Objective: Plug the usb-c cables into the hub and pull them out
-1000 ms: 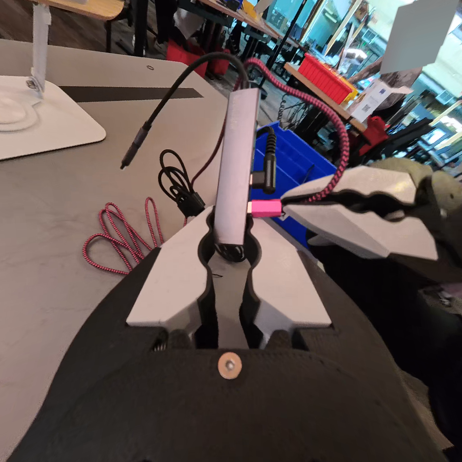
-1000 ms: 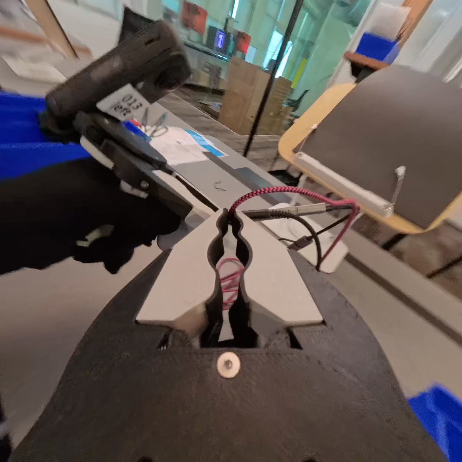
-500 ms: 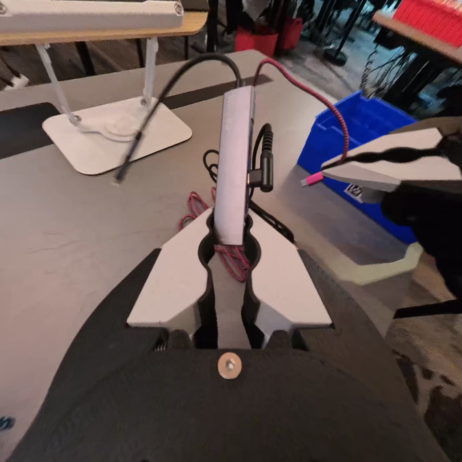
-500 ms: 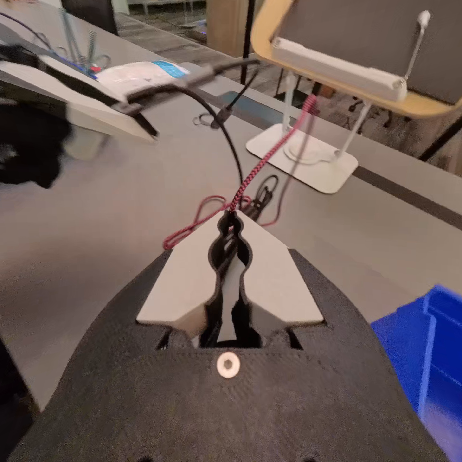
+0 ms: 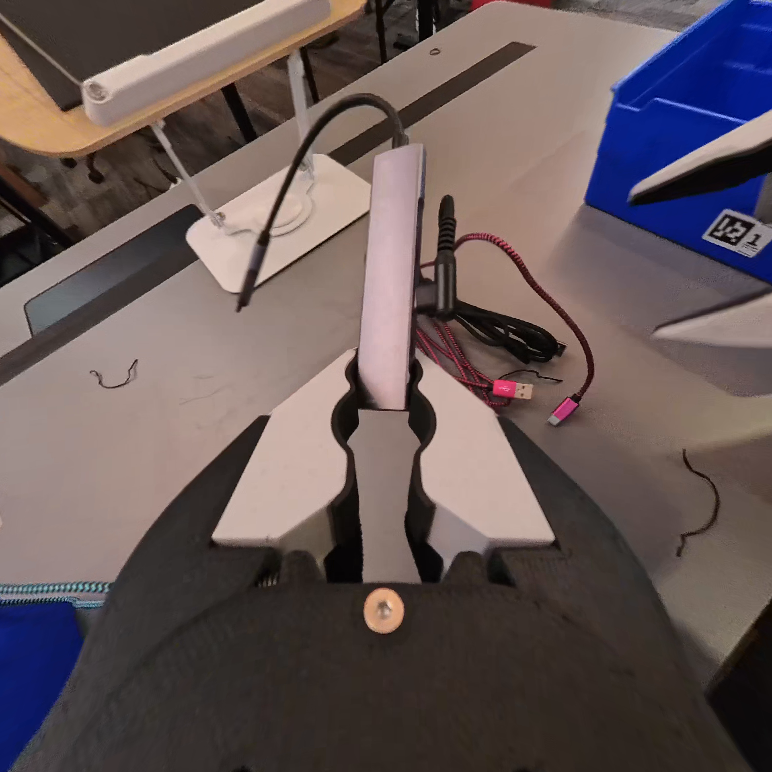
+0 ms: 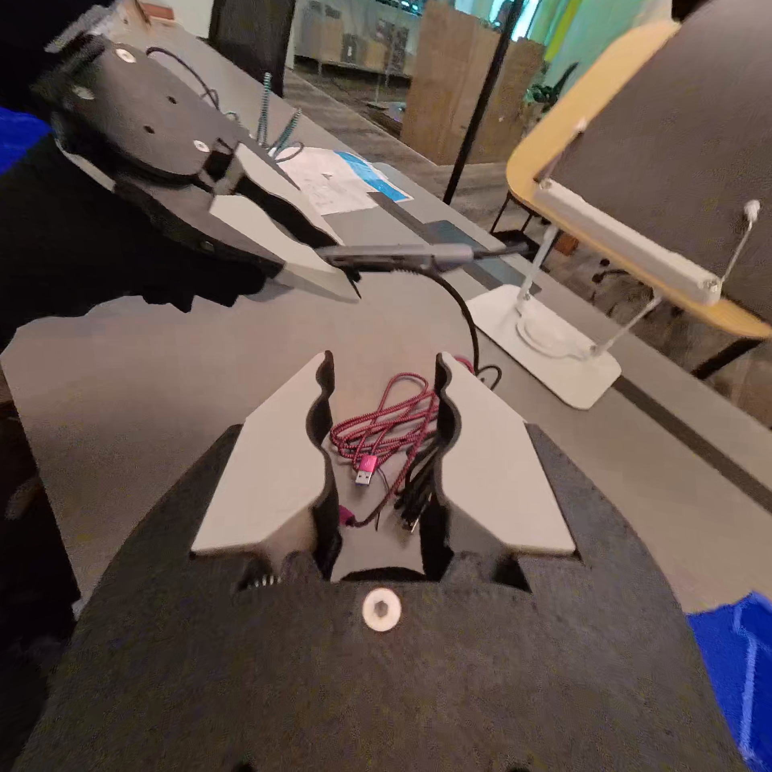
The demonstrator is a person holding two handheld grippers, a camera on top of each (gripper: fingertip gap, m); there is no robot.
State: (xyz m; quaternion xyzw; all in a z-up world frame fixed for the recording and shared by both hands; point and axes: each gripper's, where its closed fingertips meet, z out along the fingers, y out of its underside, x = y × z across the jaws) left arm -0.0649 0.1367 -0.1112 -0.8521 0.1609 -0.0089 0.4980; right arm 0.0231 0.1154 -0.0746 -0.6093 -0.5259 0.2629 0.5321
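My left gripper point(image 5: 384, 367) is shut on the lower end of the grey hub point(image 5: 392, 267), which stands up out of the jaws above the table. A black angled plug point(image 5: 443, 267) sits in the hub's right side. The hub's own black lead point(image 5: 267, 234) hangs free on the left. The pink braided cable point(image 5: 543, 292) lies on the table, its USB-C plug point(image 5: 564, 411) loose beside its USB-A plug point(image 5: 511, 389). My right gripper point(image 6: 384, 359) is open and empty above the pink cable point(image 6: 384, 417). It also shows at the right edge of the left wrist view point(image 5: 643, 267).
A blue bin point(image 5: 668, 125) stands at the right, also low right in the right wrist view point(image 6: 731, 668). A white stand base point(image 5: 275, 221) sits behind the hub. A black cable bundle point(image 5: 509, 334) and loose threads point(image 5: 702, 501) lie on the grey table point(image 5: 125, 438). The gap from one gripper's tips to the other's is roughly 10 centimetres.
The right gripper pulled the pink USB-C plug out of the hub, then opened and let it go; the pink cable now lies on the table. The left gripper still holds the hub.
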